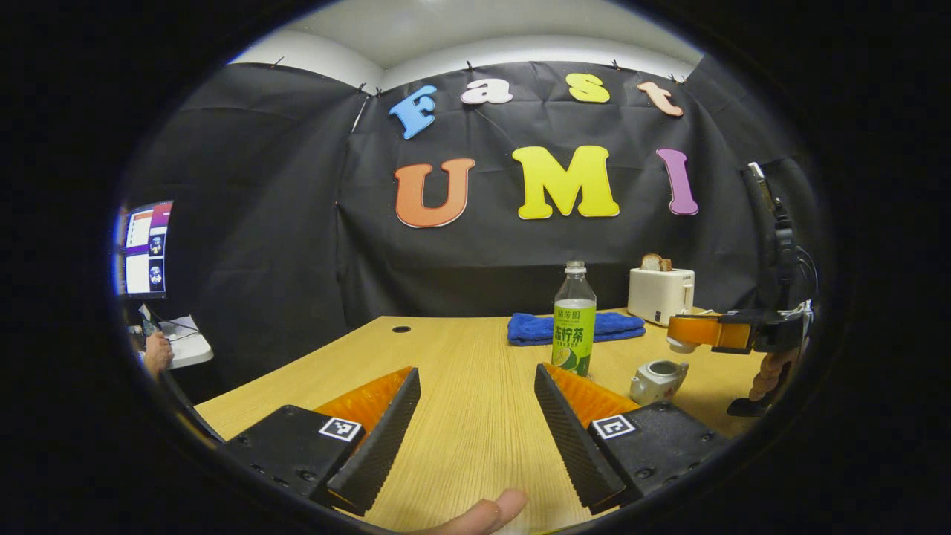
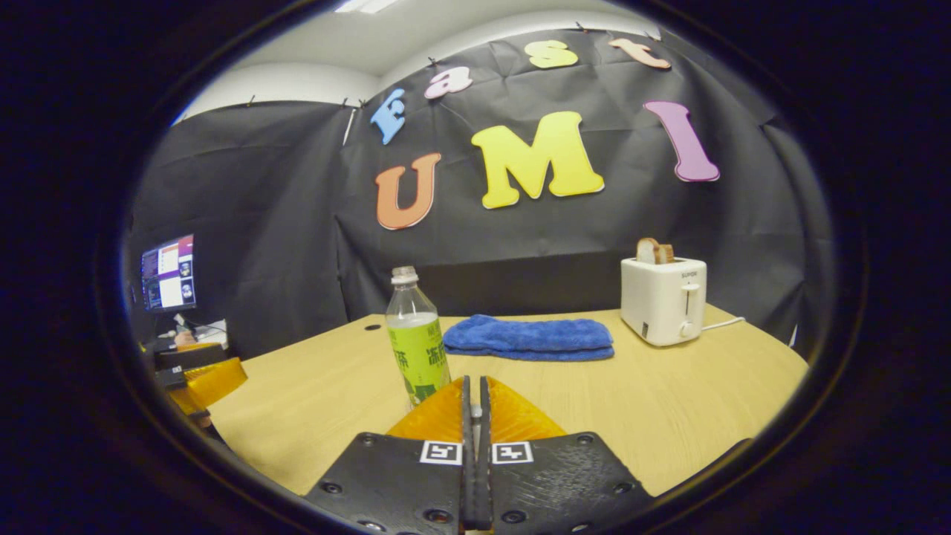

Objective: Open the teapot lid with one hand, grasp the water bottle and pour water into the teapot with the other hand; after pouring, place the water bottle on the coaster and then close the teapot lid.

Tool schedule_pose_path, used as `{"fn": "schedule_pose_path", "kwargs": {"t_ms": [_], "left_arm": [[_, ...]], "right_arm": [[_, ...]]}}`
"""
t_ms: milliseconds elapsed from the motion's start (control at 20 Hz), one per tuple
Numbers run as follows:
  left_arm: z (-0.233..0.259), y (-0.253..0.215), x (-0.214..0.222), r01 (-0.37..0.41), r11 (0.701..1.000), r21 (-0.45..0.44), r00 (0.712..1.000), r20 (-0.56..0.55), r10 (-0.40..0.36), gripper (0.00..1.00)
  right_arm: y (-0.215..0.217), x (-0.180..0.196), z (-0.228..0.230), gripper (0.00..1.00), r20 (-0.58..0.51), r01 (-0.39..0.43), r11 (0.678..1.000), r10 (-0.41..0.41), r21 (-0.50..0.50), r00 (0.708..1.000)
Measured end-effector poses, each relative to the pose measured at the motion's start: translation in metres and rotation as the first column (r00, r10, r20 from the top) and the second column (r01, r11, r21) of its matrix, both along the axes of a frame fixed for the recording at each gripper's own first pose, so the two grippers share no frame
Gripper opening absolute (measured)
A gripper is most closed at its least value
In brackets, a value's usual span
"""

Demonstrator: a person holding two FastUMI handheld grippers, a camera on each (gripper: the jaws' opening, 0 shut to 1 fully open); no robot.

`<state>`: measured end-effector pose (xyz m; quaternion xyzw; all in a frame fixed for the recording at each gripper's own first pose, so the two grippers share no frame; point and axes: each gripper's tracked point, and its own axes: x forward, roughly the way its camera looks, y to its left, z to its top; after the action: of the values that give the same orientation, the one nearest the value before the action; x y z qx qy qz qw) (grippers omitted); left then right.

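Observation:
A clear water bottle (image 1: pixel 573 319) with a green label stands upright on the wooden table (image 1: pixel 461 416), just beyond my left gripper (image 1: pixel 475 375), whose fingers are open wide with nothing between them. Right of the bottle sits a small white teapot (image 1: pixel 657 380) with its top open. Above it, my right gripper (image 1: pixel 680 334) holds the white teapot lid (image 1: pixel 680 346) lifted clear of the pot. In the right gripper view my right gripper (image 2: pixel 475 380) is shut and the bottle (image 2: pixel 417 338) stands just ahead on the left. A dark flat thing (image 1: pixel 750 406), perhaps the coaster, lies right of the teapot.
A folded blue towel (image 2: pixel 529 338) lies behind the bottle. A white toaster (image 2: pixel 663 299) with bread in it stands at the back right. A monitor (image 1: pixel 145 249) and a person's hand (image 1: pixel 157 353) are off the table's left side. A fingertip (image 1: pixel 490 513) shows by my left gripper.

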<state>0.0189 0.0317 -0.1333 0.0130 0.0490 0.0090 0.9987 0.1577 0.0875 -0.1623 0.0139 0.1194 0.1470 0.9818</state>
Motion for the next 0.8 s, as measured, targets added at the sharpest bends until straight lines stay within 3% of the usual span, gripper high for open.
{"fn": "schedule_pose_path", "kwargs": {"t_ms": [200, 500, 700, 800], "left_arm": [[-0.004, -0.006, -0.005, 0.029, 0.999, 0.038, 1.0, 0.0, -0.029, 0.97], [-0.011, -0.01, -0.007, 0.048, 0.999, 0.0, 0.998, -0.031, -0.048, 0.97], [-0.01, -0.004, -0.007, 0.025, 1.0, 0.002, 0.999, -0.031, -0.025, 0.96], [-0.005, -0.007, -0.009, 0.016, 1.0, 0.003, 0.999, -0.046, -0.016, 0.97]], "right_arm": [[0.005, 0.009, -0.039, 0.0, -0.026, 0.01, 0.999, -0.011, -0.051, 1.0], [0.005, 0.009, -0.039, 0.0, -0.022, 0.019, 0.997, -0.021, -0.074, 1.0], [0.002, 0.009, -0.026, 0.06, -0.011, 0.042, 0.996, -0.043, -0.085, 0.999], [0.009, 0.0, 0.01, 0.17, 0.061, 0.026, 0.996, -0.021, -0.082, 0.998]]}}
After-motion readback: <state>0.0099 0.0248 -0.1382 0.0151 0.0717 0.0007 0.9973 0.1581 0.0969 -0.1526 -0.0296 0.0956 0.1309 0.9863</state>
